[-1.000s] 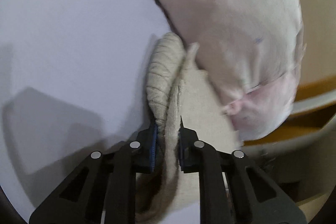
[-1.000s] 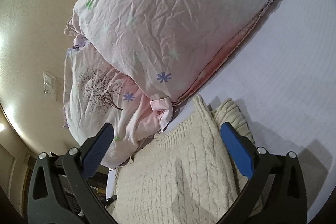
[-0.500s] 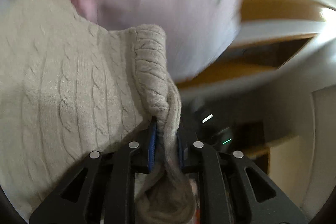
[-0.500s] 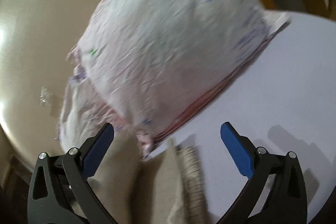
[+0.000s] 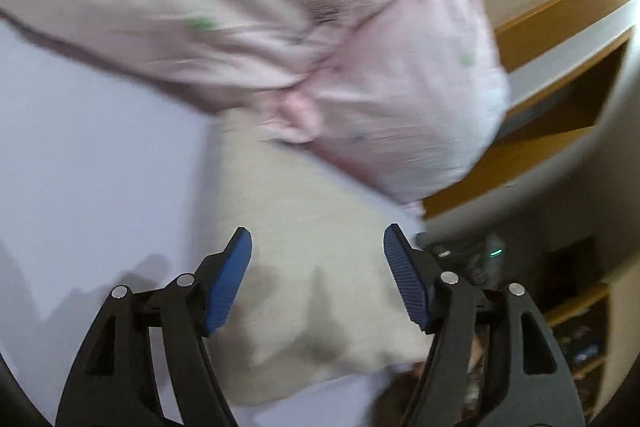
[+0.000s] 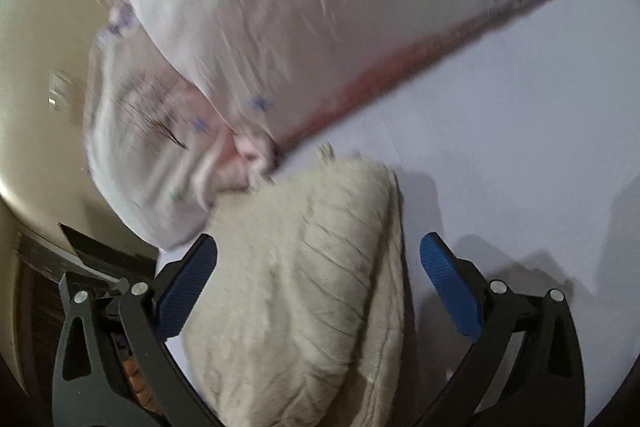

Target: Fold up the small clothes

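A cream cable-knit sweater [image 5: 312, 267] lies folded on the white bed sheet [image 5: 92, 167], its far end against the pink pillows. My left gripper [image 5: 318, 247] is open and empty, its blue pads spread just above the sweater. The sweater [image 6: 304, 287] also fills the lower middle of the right wrist view. My right gripper [image 6: 318, 255] is open and empty, with the jaws wide on either side of the sweater. Both views are blurred by motion.
Two pink patterned pillows [image 5: 280, 27] are stacked at the head of the bed, also in the right wrist view [image 6: 280, 27]. A wooden headboard and shelf [image 5: 560, 75] stand at the right. The bed edge drops off just beyond the sweater [image 6: 100, 267].
My left gripper was shut on the sweater's edge and has let go; its jaws now stand open. The sweater now lies folded over. The right gripper stayed open while its view swung.
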Tool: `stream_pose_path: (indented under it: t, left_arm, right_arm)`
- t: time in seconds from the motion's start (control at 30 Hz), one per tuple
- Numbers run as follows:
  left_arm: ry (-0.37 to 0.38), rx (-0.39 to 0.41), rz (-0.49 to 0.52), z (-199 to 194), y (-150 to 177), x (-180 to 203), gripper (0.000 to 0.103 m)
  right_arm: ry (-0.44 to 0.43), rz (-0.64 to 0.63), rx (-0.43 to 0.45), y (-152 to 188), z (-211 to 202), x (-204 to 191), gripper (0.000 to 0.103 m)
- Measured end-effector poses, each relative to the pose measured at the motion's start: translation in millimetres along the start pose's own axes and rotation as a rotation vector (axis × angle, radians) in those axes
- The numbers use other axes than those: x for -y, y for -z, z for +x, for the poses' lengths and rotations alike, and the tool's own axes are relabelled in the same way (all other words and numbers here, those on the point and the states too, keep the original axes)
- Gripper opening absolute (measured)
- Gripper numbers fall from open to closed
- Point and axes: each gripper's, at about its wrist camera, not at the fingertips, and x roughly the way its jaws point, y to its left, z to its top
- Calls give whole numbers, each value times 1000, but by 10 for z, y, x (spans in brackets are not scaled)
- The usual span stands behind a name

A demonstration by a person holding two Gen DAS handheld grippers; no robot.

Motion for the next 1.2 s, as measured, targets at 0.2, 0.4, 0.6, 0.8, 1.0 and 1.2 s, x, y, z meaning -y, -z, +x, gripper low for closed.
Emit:
stream_pose_path:
  t: [0.2,0.4,0.6,0.8,1.0,1.2]
  left_arm:
    - [-89,-136,33,306,158,-28,72]
    - [-93,-147,24,514,295,-172,73]
    - [-2,-174,57,279,174,-220,40]
    - [-298,-15,221,-358,-38,-483,48]
    - [-322,159,294,-741,216,-335,54]
    - [-283,62,385,-426,416,-126,58]
  right_arm:
    - [35,-37,-65,75,230,-7,99]
    - [-3,-66,-59,106,339,-37,41]
    - [-237,-71,-42,228,353,-259,32]
    - [-63,-304,-141,502,1016,-997,51]
    - [-38,-296,36,570,500,-997,69]
    - [86,-441,97,525,639,-1231,8]
